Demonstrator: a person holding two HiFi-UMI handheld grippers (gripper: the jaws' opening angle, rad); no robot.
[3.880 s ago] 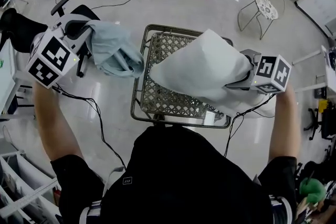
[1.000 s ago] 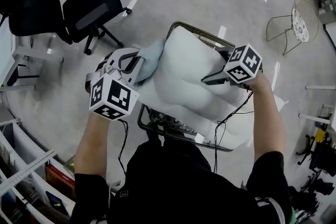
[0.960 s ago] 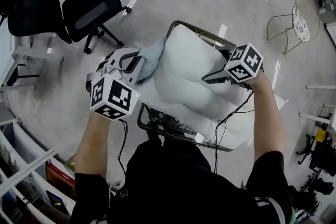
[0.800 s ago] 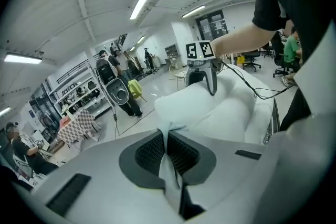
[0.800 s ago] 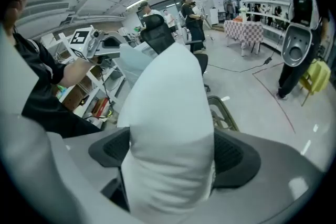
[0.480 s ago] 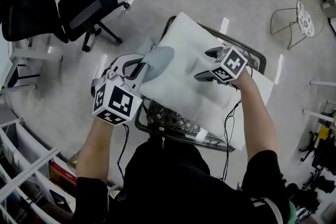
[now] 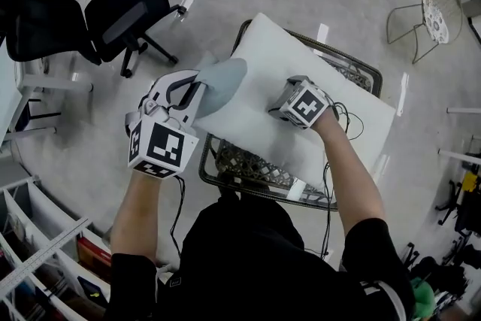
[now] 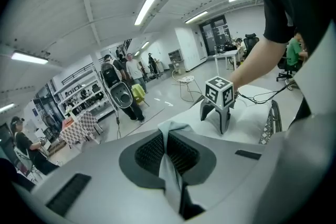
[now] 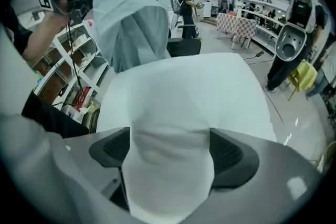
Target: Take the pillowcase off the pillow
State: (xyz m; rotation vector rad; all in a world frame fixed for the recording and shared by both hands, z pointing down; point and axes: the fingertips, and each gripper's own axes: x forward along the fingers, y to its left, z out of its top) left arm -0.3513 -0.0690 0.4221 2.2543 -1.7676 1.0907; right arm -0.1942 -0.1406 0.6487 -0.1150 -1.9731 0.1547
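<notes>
Person in a black short-sleeved top, with a grey hand-held gripper on each arm

The black top [image 7: 248,259] fills the lower centre of the head view, with a small white mark [image 7: 183,259] at its lower left; its sleeves [image 7: 129,278] end above the elbows. The left hand-held gripper [image 7: 194,90], left of centre, and the right hand-held gripper [image 7: 288,94], right of centre, have smooth light grey shells. Each carries a white cube [image 7: 159,146] printed with black square markers. A thin black cable [image 7: 180,195] trails from each one down towards the torso. In the two gripper views the pads [image 8: 184,155] are dark and finely ribbed, set in dark grey rounded recesses.
</notes>
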